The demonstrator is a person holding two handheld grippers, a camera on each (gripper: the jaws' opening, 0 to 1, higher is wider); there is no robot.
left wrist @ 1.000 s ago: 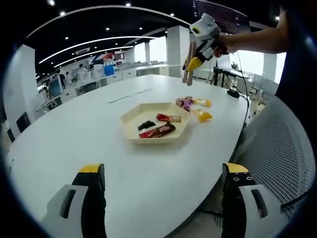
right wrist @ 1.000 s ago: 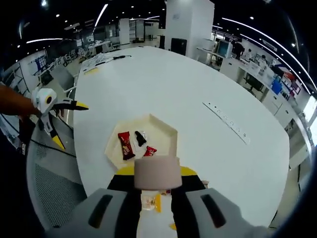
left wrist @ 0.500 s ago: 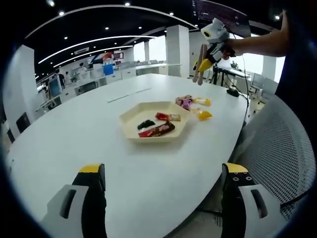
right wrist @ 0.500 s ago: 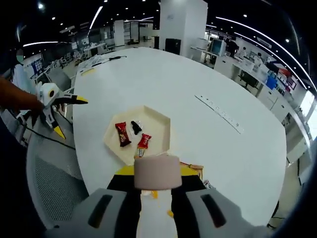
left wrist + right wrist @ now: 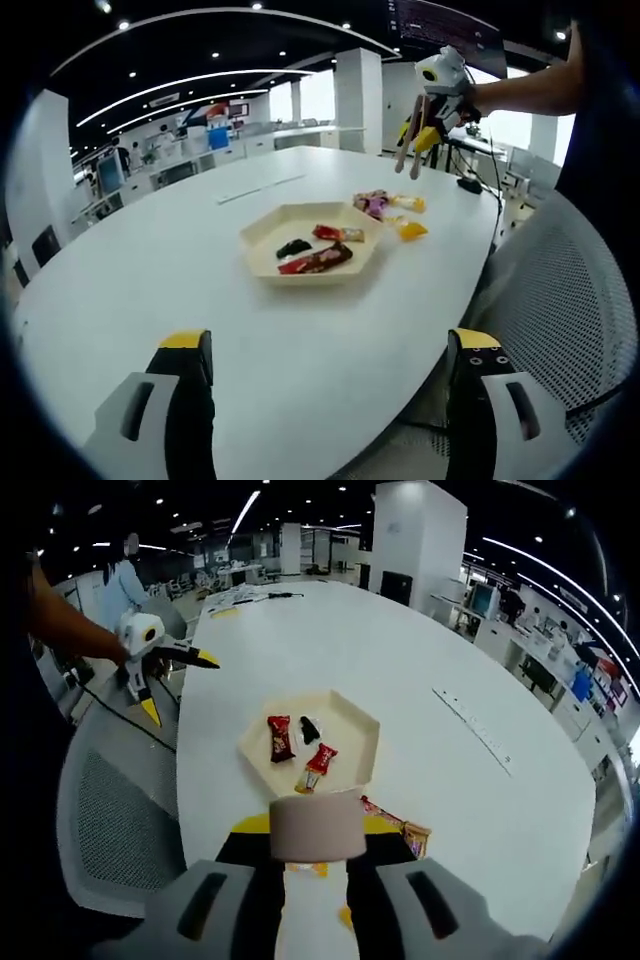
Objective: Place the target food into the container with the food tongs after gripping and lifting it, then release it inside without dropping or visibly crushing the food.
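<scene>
A cream hexagonal tray lies on the white table and holds a black snack, a dark red bar and a red-orange packet. Loose wrapped snacks and a yellow one lie just beyond the tray. My right gripper hangs high above the far table edge, shut on beige food tongs that carry nothing. In the right gripper view the tongs rise between the jaws above the tray. My left gripper stands wide open near the table's front edge; the right gripper view has it at the left.
A grey mesh chair stands at the table's right side, and is seen again below the left gripper. A black cable end lies at the far table edge. Loose snacks sit beside the tray. Office desks fill the background.
The right gripper with the tongs has drawn up and away to the right, farther from the tray. The left gripper has stayed put and open.
</scene>
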